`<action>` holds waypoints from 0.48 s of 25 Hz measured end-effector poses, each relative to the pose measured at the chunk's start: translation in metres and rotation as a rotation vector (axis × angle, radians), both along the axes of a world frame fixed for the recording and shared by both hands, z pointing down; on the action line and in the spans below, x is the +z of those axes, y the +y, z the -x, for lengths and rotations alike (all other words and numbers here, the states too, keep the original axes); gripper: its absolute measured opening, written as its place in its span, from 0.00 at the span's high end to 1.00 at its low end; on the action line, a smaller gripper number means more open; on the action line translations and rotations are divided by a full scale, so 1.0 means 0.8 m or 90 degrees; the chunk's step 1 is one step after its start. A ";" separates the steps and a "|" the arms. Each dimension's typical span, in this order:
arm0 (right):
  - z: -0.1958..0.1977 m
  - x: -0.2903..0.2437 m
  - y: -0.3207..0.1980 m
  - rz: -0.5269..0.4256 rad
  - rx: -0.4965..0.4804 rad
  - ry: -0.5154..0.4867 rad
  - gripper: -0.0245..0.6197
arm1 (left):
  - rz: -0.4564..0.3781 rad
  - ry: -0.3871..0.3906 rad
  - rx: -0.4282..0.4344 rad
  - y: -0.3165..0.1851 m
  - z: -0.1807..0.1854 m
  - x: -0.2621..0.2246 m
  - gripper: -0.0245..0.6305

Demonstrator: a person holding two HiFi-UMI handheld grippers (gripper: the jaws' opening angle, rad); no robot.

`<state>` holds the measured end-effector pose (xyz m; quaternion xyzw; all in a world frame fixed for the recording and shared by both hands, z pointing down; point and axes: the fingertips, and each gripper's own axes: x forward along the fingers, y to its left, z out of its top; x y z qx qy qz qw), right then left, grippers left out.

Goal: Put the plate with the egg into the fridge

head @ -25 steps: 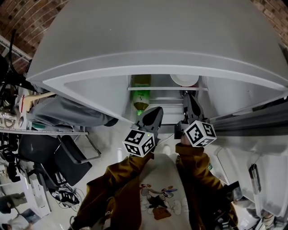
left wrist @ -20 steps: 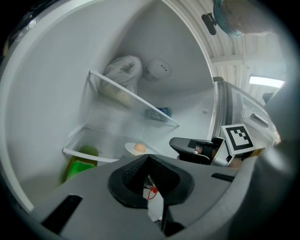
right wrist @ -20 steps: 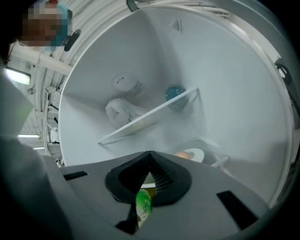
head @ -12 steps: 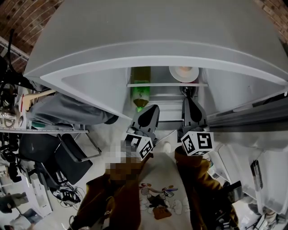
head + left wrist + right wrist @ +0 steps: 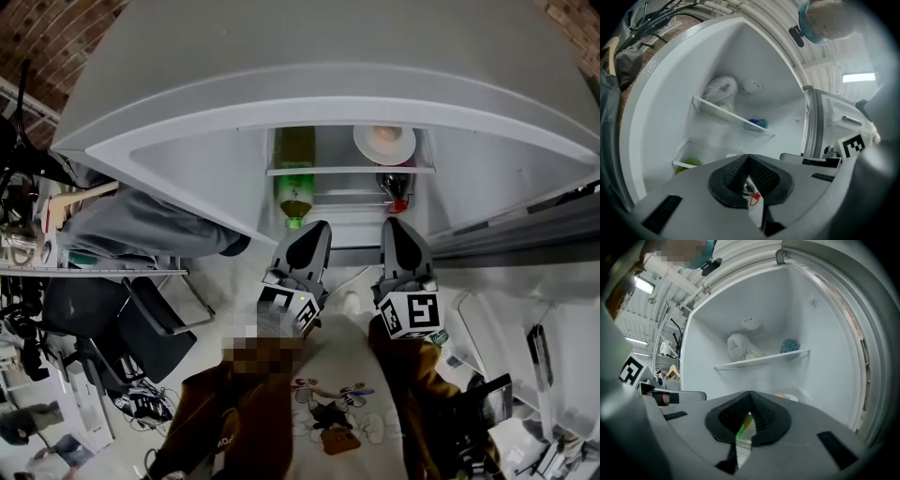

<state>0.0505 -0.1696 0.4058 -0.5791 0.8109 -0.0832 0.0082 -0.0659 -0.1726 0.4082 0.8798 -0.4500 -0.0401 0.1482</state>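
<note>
The plate with the egg sits on a shelf inside the fridge, ahead of the right gripper. That and the left gripper hang outside, jaws together, empty. Placing looks done; closing the fridge comes next

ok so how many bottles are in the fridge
2. A green bottle stands at the left of the fridge; a dark bottle with red on it is at the right, under the plate. Others may be hidden.
</note>
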 end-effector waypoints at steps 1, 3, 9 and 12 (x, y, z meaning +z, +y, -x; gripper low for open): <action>0.000 0.002 0.002 0.001 0.000 0.004 0.95 | 0.001 -0.001 0.000 0.001 0.002 0.002 0.95; 0.002 0.005 0.007 0.003 -0.006 0.022 0.95 | 0.002 0.003 0.002 0.006 0.004 0.004 0.95; 0.007 0.011 0.028 0.021 -0.015 0.037 0.95 | 0.000 0.006 0.016 0.024 -0.002 0.000 0.95; 0.009 0.007 0.023 0.018 -0.017 0.020 0.95 | -0.007 0.006 0.014 0.023 -0.001 -0.006 0.95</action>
